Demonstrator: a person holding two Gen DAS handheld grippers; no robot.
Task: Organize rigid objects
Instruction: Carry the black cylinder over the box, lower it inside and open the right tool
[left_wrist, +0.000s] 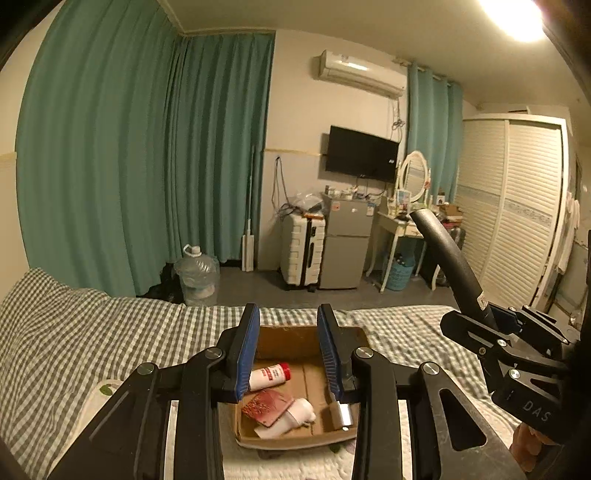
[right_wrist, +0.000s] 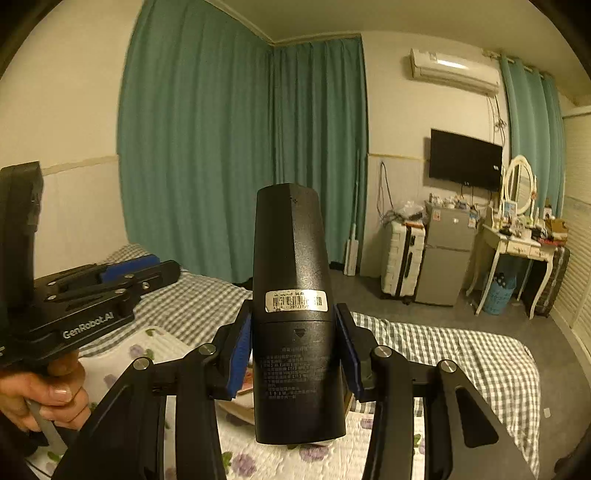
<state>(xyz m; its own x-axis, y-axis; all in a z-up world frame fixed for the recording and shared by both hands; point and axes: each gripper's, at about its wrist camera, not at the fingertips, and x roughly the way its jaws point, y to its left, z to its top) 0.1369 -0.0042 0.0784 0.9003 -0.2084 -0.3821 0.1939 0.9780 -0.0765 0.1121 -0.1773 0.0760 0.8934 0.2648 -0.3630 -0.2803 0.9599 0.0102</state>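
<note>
My right gripper is shut on a long black remote-like object with a barcode label, held tilted upward above the bed. In the left wrist view the same black object sticks up at the right from that gripper. My left gripper is open with nothing between its blue pads. Below it, an open cardboard box on the bed holds a white tube with a red cap, a reddish flat packet, a white bottle and a small metallic item.
A grey checked sheet and a floral quilt cover the bed. Beyond it are a water jug, a white suitcase, a small fridge, a dressing table and a louvred wardrobe. A hand holds the left gripper.
</note>
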